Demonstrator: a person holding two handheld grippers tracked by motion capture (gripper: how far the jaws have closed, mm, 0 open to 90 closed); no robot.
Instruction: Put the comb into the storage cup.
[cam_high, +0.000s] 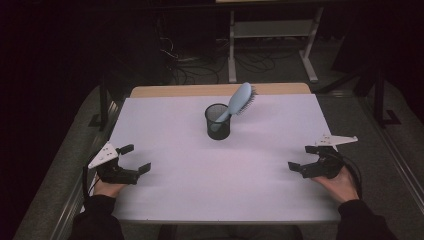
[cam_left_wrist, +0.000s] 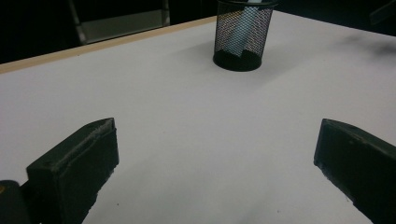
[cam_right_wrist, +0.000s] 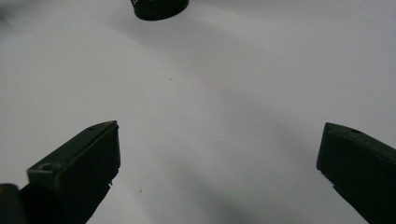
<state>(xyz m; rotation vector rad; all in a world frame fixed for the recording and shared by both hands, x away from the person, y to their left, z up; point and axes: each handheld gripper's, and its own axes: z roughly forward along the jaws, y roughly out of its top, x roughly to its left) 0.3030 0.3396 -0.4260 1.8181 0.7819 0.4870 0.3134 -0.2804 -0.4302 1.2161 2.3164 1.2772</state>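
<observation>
Hairbrush (cam_high: 242, 99) leans handle-down in mesh cup (cam_high: 217, 121) on counter (cam_high: 200, 175) | left hand-held gripper (cam_high: 134, 158), right hand-held gripper (cam_high: 302, 158) near the cup, both spread, empty | best approach: pinch brush above cup rim, lift straight.

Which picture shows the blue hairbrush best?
The high view: the hairbrush shows whole, leaning handle-down in the mesh cup. The left gripper view shows just its handle through the mesh. The right gripper view catches the cup's base.
</observation>
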